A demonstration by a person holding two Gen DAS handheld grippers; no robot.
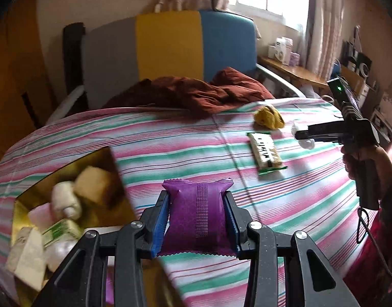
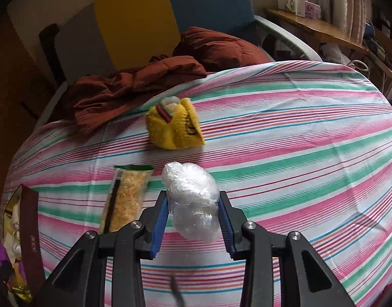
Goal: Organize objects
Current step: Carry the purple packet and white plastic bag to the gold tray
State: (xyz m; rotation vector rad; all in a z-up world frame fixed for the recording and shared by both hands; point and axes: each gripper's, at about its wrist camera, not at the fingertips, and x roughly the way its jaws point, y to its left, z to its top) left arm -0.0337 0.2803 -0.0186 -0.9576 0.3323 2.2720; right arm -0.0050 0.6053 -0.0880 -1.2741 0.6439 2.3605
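Observation:
My left gripper (image 1: 197, 197) is shut on a purple snack packet (image 1: 197, 217), held above the striped bed beside a gold-lined box (image 1: 104, 158) that holds several small items. My right gripper (image 2: 193, 197) is shut on a clear crumpled plastic bag (image 2: 192, 199), lifted over the bed; it also shows in the left wrist view (image 1: 302, 135). A green-edged cereal bar (image 1: 266, 152) lies on the sheet, seen too in the right wrist view (image 2: 127, 199). A yellow plush toy (image 2: 174, 125) sits behind it, also in the left wrist view (image 1: 268, 117).
A dark red blanket (image 1: 196, 92) is bunched at the head of the bed, against a grey, yellow and blue headboard (image 1: 168, 43). A wooden shelf (image 2: 316, 28) with boxes stands at the right. The box's dark outer wall (image 2: 30, 238) is at far left.

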